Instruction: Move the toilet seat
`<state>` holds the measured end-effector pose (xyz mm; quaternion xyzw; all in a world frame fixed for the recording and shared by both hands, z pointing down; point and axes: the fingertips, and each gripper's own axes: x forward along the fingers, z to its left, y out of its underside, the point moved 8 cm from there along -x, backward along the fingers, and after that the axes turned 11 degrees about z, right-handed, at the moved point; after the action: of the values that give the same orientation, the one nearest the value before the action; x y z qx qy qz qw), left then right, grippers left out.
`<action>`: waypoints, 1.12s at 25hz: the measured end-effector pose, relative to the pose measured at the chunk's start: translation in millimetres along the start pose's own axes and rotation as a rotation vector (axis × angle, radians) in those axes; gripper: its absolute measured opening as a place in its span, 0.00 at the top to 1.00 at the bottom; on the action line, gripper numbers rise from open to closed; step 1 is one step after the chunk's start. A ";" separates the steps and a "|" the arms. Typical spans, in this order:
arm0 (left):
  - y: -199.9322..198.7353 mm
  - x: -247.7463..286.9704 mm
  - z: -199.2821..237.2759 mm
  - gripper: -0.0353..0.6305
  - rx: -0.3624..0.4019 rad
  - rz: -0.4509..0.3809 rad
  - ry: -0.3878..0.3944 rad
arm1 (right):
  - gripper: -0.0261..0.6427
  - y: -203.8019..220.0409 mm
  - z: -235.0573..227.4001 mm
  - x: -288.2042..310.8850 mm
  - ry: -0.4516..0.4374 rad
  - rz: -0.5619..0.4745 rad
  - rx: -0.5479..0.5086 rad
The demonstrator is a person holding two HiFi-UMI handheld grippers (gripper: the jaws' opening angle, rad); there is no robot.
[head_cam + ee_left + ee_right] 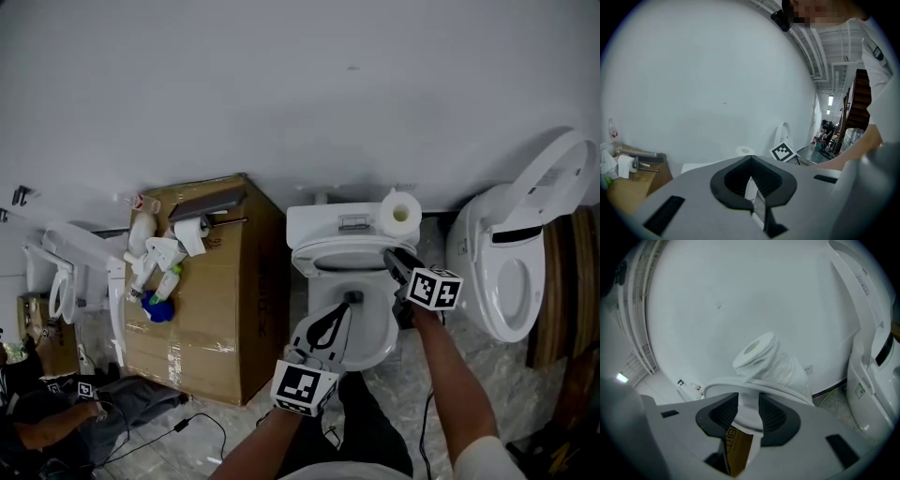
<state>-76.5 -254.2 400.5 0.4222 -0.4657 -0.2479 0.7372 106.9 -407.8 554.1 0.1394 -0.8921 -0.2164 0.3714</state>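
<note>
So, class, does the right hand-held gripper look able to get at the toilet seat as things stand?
Probably yes. The right hand-held gripper is at the right rim of the toilet seat, jaws apart, with the rim's edge showing between them. Nothing blocks it; the toilet paper roll stands further back on the tank.

Your toilet seat (334, 253) is white, like the paper roll (400, 214) behind it. The left gripper (330, 323) and right gripper (397, 264) have black jaws, grey bodies and black-and-white square markers. The cardboard box (225, 300) is brown, with a blue item (157, 308) on top.
</note>
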 end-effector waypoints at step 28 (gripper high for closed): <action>14.2 -143.7 -11.4 0.93 -0.042 -0.024 0.077 | 0.89 104.8 213.8 -138.8 0.124 -0.159 -0.403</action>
<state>-130.5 -133.3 341.6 0.4212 -0.4265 -0.2499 0.7604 38.2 -199.7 387.0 0.1452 -0.7925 -0.4099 0.4276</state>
